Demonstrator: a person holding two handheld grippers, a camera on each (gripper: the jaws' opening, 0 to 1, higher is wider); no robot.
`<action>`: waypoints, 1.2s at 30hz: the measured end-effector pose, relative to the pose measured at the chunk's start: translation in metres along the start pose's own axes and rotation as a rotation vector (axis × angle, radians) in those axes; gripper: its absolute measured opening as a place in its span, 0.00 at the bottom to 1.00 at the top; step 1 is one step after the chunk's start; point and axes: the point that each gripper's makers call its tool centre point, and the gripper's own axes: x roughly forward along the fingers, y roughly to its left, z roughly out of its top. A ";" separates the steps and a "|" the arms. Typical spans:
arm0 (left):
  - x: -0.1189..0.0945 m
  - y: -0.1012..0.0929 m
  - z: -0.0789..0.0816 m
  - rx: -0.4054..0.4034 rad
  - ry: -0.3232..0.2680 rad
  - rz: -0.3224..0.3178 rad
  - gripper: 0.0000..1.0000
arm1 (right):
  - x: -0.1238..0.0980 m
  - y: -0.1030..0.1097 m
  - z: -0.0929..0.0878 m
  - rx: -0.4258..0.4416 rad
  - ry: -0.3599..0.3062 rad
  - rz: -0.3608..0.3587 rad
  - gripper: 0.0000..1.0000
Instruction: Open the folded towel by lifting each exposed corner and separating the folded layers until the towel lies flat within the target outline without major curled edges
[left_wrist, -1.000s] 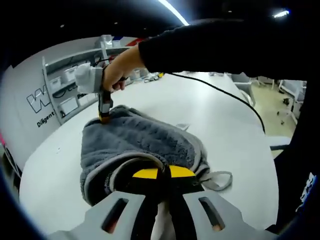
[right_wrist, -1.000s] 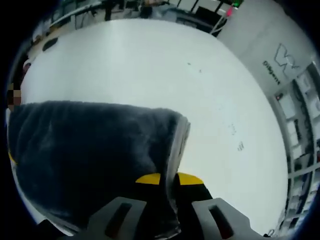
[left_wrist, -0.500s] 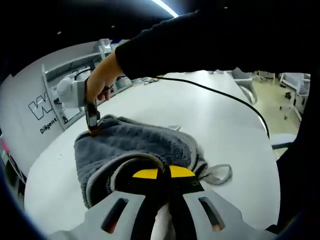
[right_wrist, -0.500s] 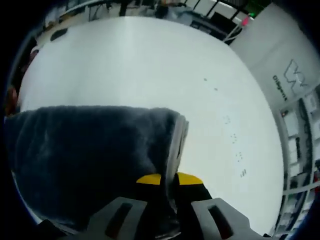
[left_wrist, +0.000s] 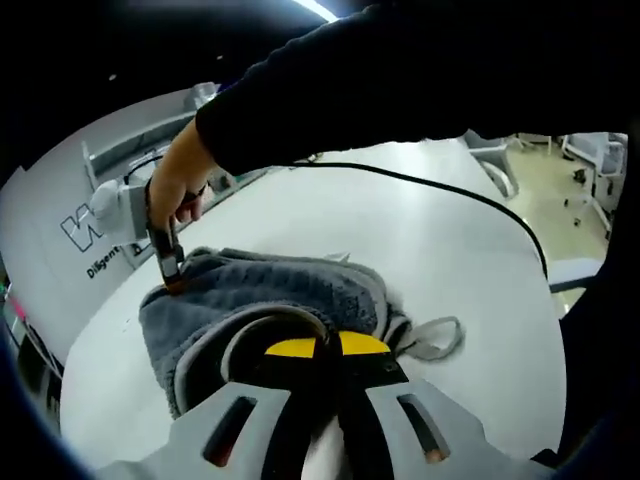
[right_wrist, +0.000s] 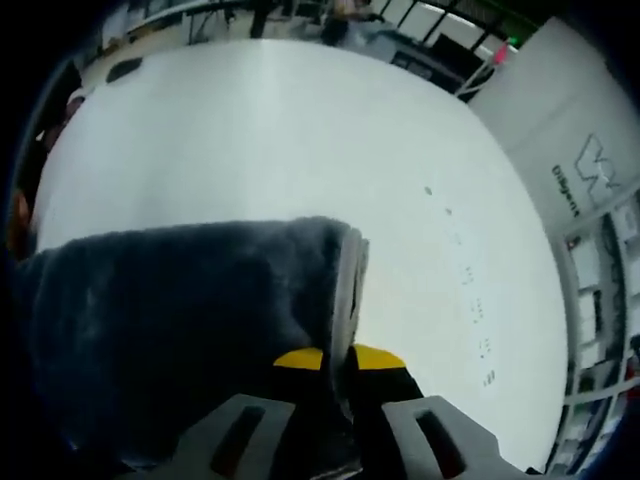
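A dark grey plush towel (left_wrist: 280, 300) with a lighter hem lies bunched on the white table (left_wrist: 440, 230). In the left gripper view my left gripper (left_wrist: 316, 350) is shut on the towel's near hem, yellow pads pressed on the cloth. Across the towel the right gripper (left_wrist: 172, 275), held by a hand, pinches the far corner. In the right gripper view my right gripper (right_wrist: 338, 358) is shut on the towel (right_wrist: 180, 320) at its hemmed edge, and the cloth hangs to the left of the jaws above the table (right_wrist: 300, 130).
A black cable (left_wrist: 440, 190) runs over the table from the person's dark sleeve (left_wrist: 420, 80). A grey hanging loop (left_wrist: 435, 340) trails from the towel's right side. Shelving (left_wrist: 140, 150) and a lettered wall (right_wrist: 585, 170) stand beyond the table. Small marks (right_wrist: 470, 290) dot the tabletop.
The right gripper has carried the far corner leftward and outward, drawing the towel with it. My left gripper keeps its hold on the near hem.
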 end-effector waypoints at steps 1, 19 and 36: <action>0.000 0.000 0.000 -0.001 -0.001 0.000 0.04 | 0.000 0.000 0.000 -0.001 -0.001 0.000 0.03; -0.006 -0.001 0.001 0.068 -0.015 0.077 0.06 | 0.000 -0.001 0.001 -0.012 -0.021 -0.006 0.03; -0.015 -0.003 0.001 0.086 -0.044 0.121 0.12 | 0.000 0.000 0.001 -0.023 -0.038 -0.017 0.04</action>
